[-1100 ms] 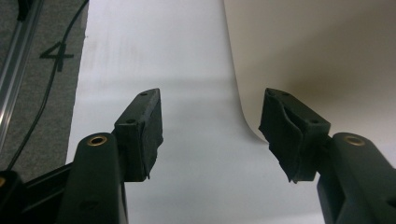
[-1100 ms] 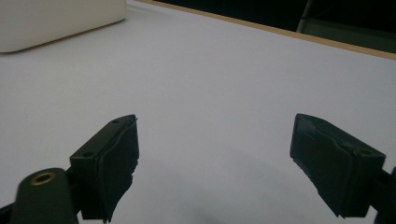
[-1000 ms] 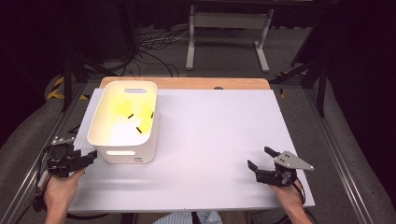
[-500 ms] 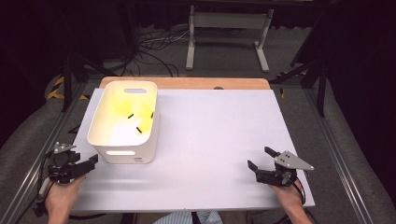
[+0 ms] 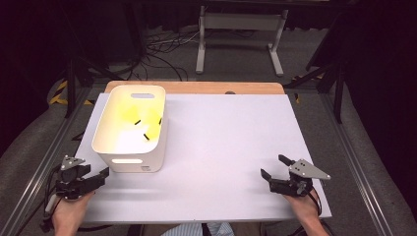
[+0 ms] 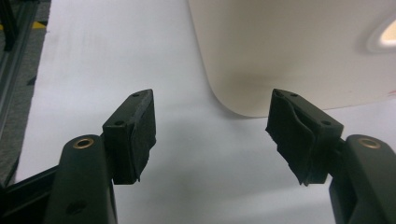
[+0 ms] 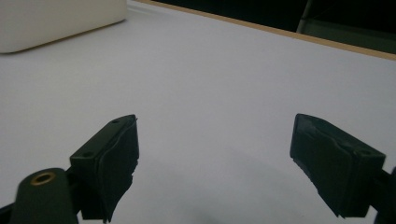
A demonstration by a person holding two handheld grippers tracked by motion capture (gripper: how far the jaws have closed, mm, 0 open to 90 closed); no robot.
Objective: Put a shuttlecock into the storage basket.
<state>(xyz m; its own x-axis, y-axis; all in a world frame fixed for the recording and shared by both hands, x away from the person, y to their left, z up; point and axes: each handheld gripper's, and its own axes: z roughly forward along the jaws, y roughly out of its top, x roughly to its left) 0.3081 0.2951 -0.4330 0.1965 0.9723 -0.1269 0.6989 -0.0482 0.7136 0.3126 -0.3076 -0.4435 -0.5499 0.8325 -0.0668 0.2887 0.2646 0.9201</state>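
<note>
- White plastic bin (image 5: 132, 129) sits on the white tabletop (image 5: 221, 147), just ahead of the left gripper (image 5: 98, 176); it is the thing nearest those jaws.
- In the left gripper view the bin's rounded lower corner (image 6: 243, 100) lies just beyond the fingertips, toward the right pad (image 6: 292, 133); pads and bin are apart, no contact.
- A slot handle in the bin's near wall (image 5: 124, 160) faces the person; its edge shows far right of the fingertips in the left gripper view (image 6: 383, 39).
- Inside the bin: yellow items with small black bits (image 5: 142, 123), too small to name.
- Left gripper: jaws spread wide, have just been opening further, nothing between them, bare tabletop under the gap. Left pad (image 6: 140, 135) sits over plain white surface.
- Left hand (image 5: 69, 216) holds that gripper at the near left corner of the table.
- Right gripper (image 5: 275, 173): jaws wide apart, nothing held, bare tabletop between the pads (image 7: 119, 163).
- From the right gripper's fingers the bin is well apart, far ahead and to the left (image 7: 56, 21); the table's wooden far edge (image 7: 289, 33) runs across beyond the fingertips.
- Right hand (image 5: 302, 206) grips it near the near right corner.
- Beyond the table: a white metal stand (image 5: 241, 34) and loose cables (image 5: 162, 49) on the floor.
</note>
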